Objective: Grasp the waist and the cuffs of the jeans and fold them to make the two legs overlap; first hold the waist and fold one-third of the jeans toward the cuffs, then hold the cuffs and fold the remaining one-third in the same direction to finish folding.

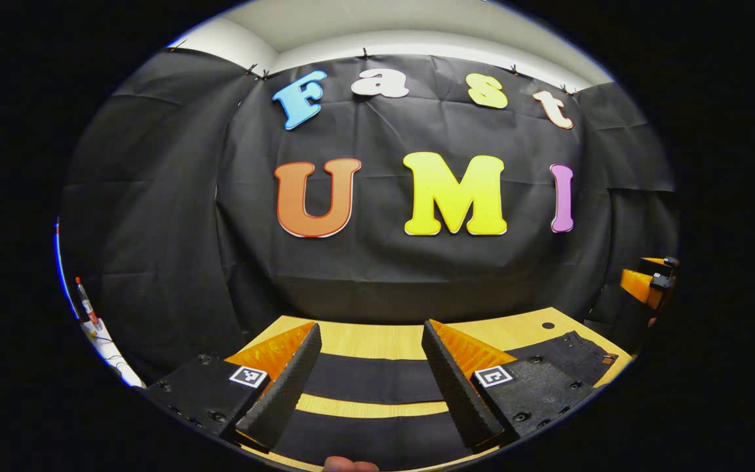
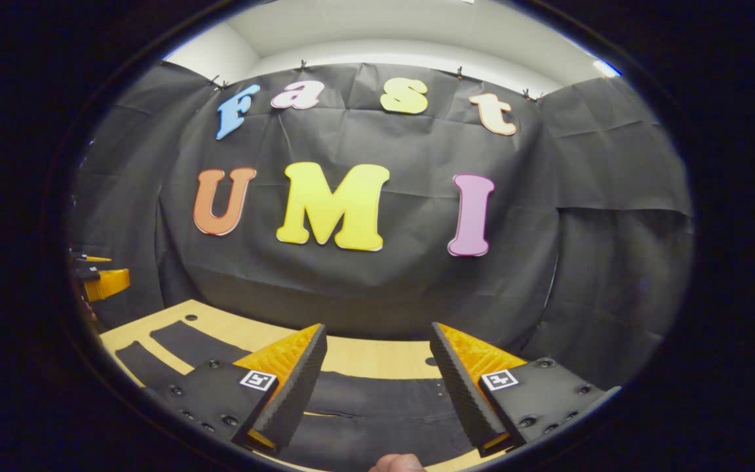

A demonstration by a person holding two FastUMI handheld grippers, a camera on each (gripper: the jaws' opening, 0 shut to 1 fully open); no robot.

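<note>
At the bottom of each view, the left gripper [image 1: 371, 387] and right gripper [image 2: 377, 387] are held apart and empty. The jeans [image 1: 371, 380] are spread flat on the table [image 1: 377, 341] beyond, legs still side by side. The first fold is judged not begun; waist and cuffs must be gripped next.

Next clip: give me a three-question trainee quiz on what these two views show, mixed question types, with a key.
1. True or false: the left gripper is shut on the jeans.
2. Multiple choice: the jeans lie A) folded in thirds, B) spread flat with legs apart on the wooden table, C) hanging off the wall.
3. Fill in: in the right gripper view, the right gripper hovers with its fingers ____.

Key: 1 false; 2 B; 3 open.
</note>
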